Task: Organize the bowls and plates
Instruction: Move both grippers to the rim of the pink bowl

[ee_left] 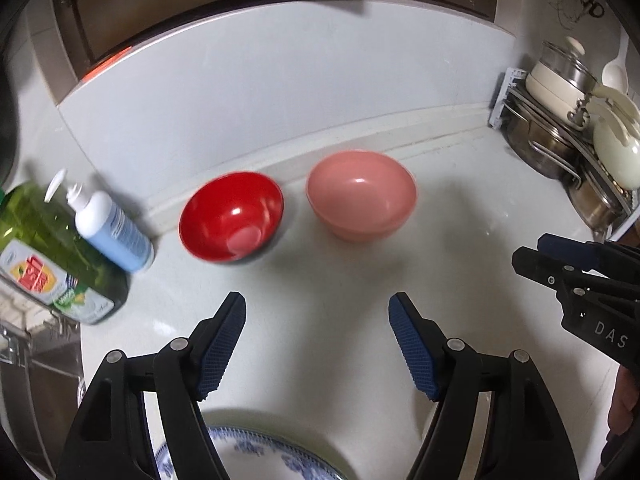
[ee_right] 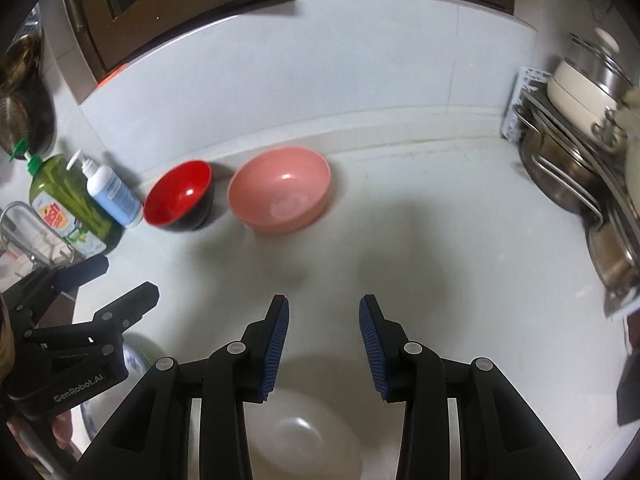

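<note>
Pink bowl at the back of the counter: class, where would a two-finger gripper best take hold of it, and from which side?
Grip the pink bowl by its near rim, one finger inside and one outside, coming from above and in front. It stands upright and empty, too wide to span. The red bowl crowds its left, so the open right gripper probably suits best.

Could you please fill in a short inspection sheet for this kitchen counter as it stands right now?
Surface: white counter, bare in the middle.
Job's things: red bowl beside pink bowl, apart; white bowl and blue-patterned plate near the cameras.
Clutter: green soap bottle, white pump bottle.
Grippers: left gripper open, empty; right gripper open, empty.
Cables: nothing seen.
Surroundings: rack of pots at right, tap at left.
</note>
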`<move>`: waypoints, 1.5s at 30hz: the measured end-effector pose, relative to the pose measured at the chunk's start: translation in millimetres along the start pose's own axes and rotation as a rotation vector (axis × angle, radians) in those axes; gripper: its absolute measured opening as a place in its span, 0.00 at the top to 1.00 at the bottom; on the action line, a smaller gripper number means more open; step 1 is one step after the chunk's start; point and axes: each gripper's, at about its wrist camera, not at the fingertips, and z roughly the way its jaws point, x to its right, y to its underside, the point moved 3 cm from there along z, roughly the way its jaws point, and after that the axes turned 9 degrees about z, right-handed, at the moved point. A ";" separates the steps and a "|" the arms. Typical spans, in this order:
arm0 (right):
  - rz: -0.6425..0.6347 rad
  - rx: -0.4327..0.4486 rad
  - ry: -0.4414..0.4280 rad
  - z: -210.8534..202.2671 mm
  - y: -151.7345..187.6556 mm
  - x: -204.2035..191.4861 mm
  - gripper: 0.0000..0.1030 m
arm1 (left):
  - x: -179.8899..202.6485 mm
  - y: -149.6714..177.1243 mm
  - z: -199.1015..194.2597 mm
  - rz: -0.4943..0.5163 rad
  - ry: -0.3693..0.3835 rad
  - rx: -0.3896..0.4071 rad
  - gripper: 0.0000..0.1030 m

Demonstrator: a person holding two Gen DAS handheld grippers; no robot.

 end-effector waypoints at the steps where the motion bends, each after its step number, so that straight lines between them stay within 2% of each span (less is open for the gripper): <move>1: 0.002 -0.001 0.002 1.9 -2.9 -0.7 0.63 | -2.2 -3.6 2.6 -0.007 0.006 -0.001 0.29; 5: -0.009 0.002 0.001 11.7 -20.5 -5.0 0.63 | -10.8 -16.6 17.3 -0.074 0.061 -0.018 0.29; 8: -0.013 -0.004 -0.016 21.2 -35.6 -6.3 0.63 | -13.9 -22.9 30.8 -0.133 0.093 -0.036 0.34; 10: -0.019 -0.014 -0.027 30.1 -44.4 -7.1 0.63 | -14.7 -27.1 41.2 -0.158 0.095 -0.047 0.37; 19: -0.010 -0.076 -0.060 78.6 -79.0 -3.7 0.63 | -20.8 -51.7 87.8 -0.225 0.085 -0.078 0.37; 30: -0.002 -0.126 -0.080 124.8 -98.8 -2.5 0.63 | -27.8 -61.4 135.9 -0.311 0.113 -0.139 0.41; 34: -0.002 -0.150 -0.087 138.0 -100.5 -2.8 0.64 | -28.1 -63.7 147.0 -0.320 0.121 -0.155 0.51; 36: -0.002 -0.160 -0.086 146.0 -102.4 -3.8 0.65 | -27.3 -65.2 151.6 -0.323 0.128 -0.163 0.52; 38: 0.002 -0.169 -0.087 152.6 -104.7 -4.1 0.69 | -25.5 -66.7 155.5 -0.322 0.127 -0.169 0.55; 43: 0.016 -0.194 -0.091 162.5 -106.5 -2.8 0.81 | -20.7 -68.9 166.7 -0.310 0.140 -0.193 0.74; 45: 0.024 -0.203 -0.092 165.8 -105.9 -2.7 0.87 | -19.1 -70.6 168.7 -0.299 0.128 -0.193 0.77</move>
